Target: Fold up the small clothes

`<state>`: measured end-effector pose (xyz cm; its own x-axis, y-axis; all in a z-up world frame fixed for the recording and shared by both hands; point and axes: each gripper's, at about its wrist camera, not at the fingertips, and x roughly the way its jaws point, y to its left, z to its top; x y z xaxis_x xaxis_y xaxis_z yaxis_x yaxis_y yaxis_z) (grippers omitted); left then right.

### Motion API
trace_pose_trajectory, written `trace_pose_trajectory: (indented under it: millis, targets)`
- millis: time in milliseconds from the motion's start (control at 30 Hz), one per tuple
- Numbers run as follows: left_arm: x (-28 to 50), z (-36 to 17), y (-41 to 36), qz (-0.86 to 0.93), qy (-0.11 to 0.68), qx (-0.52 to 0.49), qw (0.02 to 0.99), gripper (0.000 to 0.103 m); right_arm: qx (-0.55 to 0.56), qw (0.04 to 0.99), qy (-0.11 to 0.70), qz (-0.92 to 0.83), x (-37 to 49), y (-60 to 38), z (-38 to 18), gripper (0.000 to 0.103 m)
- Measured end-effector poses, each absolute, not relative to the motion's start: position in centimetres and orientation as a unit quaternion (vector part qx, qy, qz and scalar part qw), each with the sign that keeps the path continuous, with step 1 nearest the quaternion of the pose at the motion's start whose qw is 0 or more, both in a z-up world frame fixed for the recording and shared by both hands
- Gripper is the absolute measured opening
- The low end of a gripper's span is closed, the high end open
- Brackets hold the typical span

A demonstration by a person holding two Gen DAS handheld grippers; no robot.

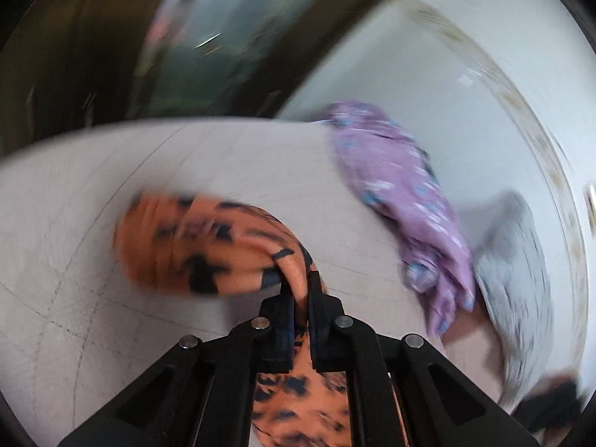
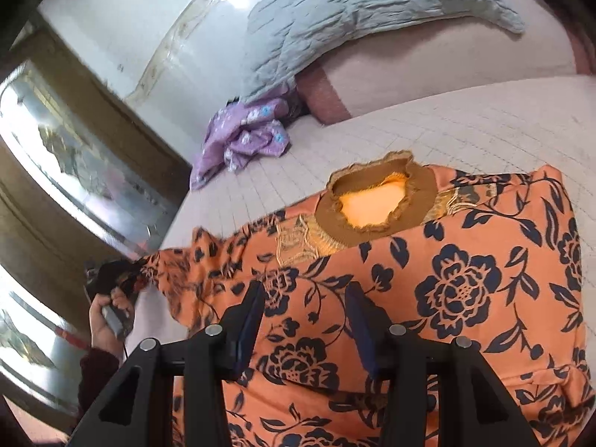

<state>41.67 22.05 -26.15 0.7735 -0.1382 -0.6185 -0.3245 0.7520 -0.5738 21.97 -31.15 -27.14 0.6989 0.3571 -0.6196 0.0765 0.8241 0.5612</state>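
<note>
An orange top with dark blue flowers (image 2: 465,279) lies spread on the pale bed, its brown collar (image 2: 372,201) pointing away from me. My right gripper (image 2: 304,290) hovers over its chest, jaws open, the cloth lying under them rather than pinched. My left gripper (image 1: 300,283) is shut on the left sleeve and lifts it, so the cuff end of the orange sleeve (image 1: 193,246) hangs blurred past the fingers. In the right wrist view that left gripper (image 2: 111,272) shows at the sleeve's tip, with a hand (image 2: 108,320) holding it.
A crumpled purple flowered garment (image 2: 242,138) (image 1: 402,193) lies at the far side of the bed (image 2: 465,119). Behind it are a grey quilt (image 2: 335,11) (image 1: 514,260) and a pink bolster (image 2: 324,93). A wall and metal-framed panels (image 2: 74,171) run along the left.
</note>
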Motion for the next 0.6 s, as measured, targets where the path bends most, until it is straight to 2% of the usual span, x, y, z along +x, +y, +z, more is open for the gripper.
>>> trace_pose_trajectory:
  millis: [167, 300, 433, 533, 567, 600]
  targets:
    - [38.7, -19.5, 11.5, -0.061, 0.315, -0.237, 0.917, 0.006, 0.320, 0.879, 0.350, 0.055, 20.5, -33.7, -25.6, 0.049]
    - [35.5, -17.2, 1.3, -0.145, 0.315, -0.138, 0.928, 0.006, 0.343, 0.881, 0.323, 0.030, 19.0, -36.1, -24.6, 0.049]
    - [31.6, -18.6, -8.5, -0.233, 0.345, -0.062, 0.907, 0.006, 0.379, 0.875, 0.302, 0.005, 17.5, -39.2, -24.3, 0.049]
    - [28.7, -21.4, -15.0, -0.293, 0.396, 0.012, 0.870, 0.008, 0.399, 0.869, 0.291, -0.012, 16.7, -41.4, -24.3, 0.049]
    - [27.7, -22.7, -16.7, -0.309, 0.422, 0.040, 0.851, 0.012, 0.404, 0.868, 0.289, -0.020, 16.4, -42.0, -24.3, 0.049]
    - [27.2, -23.4, -17.4, -0.315, 0.436, 0.052, 0.842, 0.022, 0.407, 0.866, 0.289, -0.028, 16.3, -42.5, -24.4, 0.051]
